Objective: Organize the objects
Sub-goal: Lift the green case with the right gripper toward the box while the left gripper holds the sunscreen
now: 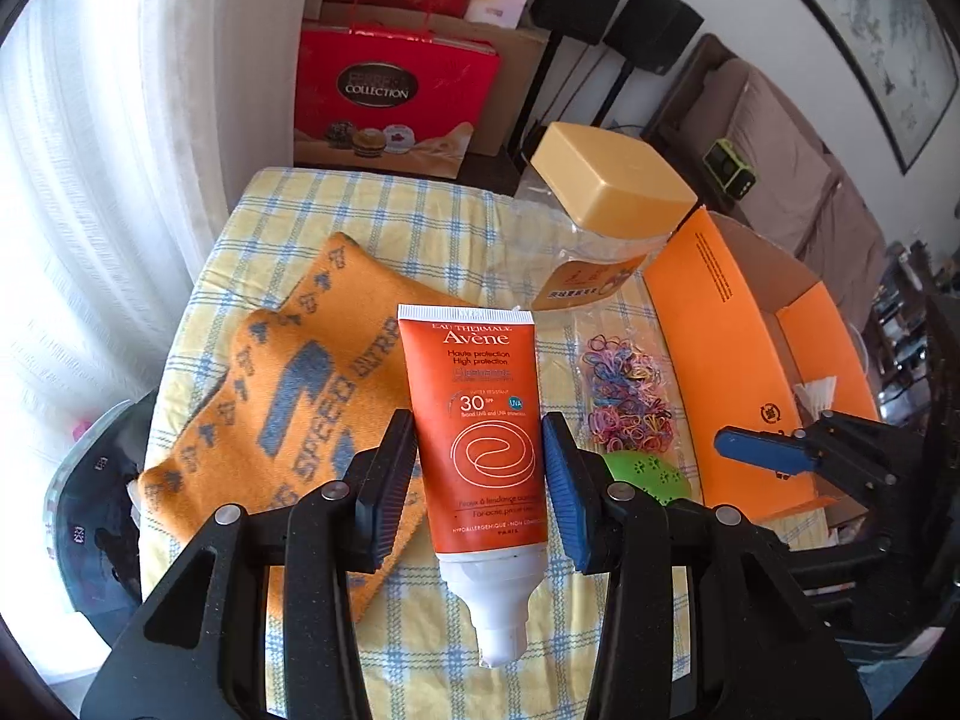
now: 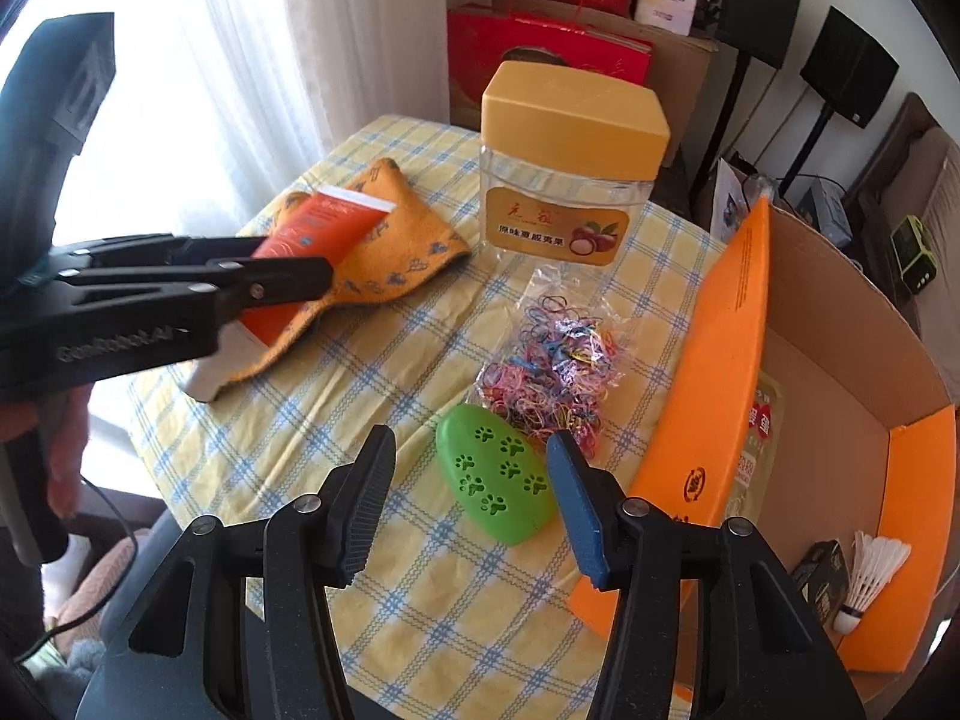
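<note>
Your left gripper (image 1: 480,468) is clamped on the sunscreen tube (image 1: 474,420), lifted left of the orange box (image 2: 720,360). Your right gripper (image 2: 474,504) stands apart around the green egg-shaped case (image 2: 498,480). Risk: the slick tube slipping; the rounded case squirting sideways.

White curtains (image 1: 90,150) hang by the bright window. Beyond the table, red gift boxes (image 1: 390,90) sit stacked against cardboard. Black speakers (image 2: 846,75) stand on poles, and what looks like a sofa (image 1: 780,180) lines the wall under a framed picture (image 1: 870,42).
</note>
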`<state>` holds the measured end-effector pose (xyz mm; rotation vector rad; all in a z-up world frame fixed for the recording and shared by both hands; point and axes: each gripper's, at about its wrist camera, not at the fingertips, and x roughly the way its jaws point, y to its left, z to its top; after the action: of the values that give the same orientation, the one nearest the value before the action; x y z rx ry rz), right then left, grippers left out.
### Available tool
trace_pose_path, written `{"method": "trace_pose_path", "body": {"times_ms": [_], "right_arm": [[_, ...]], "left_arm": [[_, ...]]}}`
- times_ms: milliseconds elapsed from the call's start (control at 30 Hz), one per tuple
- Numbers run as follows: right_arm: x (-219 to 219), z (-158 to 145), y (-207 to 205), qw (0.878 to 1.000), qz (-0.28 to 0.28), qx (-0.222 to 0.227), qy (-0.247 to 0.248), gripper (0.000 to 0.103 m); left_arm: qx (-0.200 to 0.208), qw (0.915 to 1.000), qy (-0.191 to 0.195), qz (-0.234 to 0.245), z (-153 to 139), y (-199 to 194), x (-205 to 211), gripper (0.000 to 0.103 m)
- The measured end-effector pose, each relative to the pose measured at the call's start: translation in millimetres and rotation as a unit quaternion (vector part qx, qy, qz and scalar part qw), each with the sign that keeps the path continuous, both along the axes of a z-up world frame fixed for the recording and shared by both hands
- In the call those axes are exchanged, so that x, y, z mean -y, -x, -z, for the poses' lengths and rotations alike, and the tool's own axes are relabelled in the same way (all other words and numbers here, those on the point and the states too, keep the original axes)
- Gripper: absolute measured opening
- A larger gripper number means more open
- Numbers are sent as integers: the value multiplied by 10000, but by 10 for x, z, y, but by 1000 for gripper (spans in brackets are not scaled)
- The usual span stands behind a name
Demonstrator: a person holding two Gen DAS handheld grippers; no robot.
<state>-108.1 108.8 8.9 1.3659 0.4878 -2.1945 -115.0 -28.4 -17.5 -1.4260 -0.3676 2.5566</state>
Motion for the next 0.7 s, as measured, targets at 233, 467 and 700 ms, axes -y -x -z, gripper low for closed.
{"method": "trace_pose_path", "body": {"times_ms": [233,467,700], "right_arm": [[161,301,118,9979,-132,193,-604,48],[198,546,222,9940,-133,431,-997,49],[147,643,215,9944,-70,438,-956,46]], "left_arm": [[-70,9998,-51,-152,-63,-90,217,39],[-89,9997,-181,-139,-53,-143,259,40],[-101,9996,-269,-73,-62,-186,246,40]]}}
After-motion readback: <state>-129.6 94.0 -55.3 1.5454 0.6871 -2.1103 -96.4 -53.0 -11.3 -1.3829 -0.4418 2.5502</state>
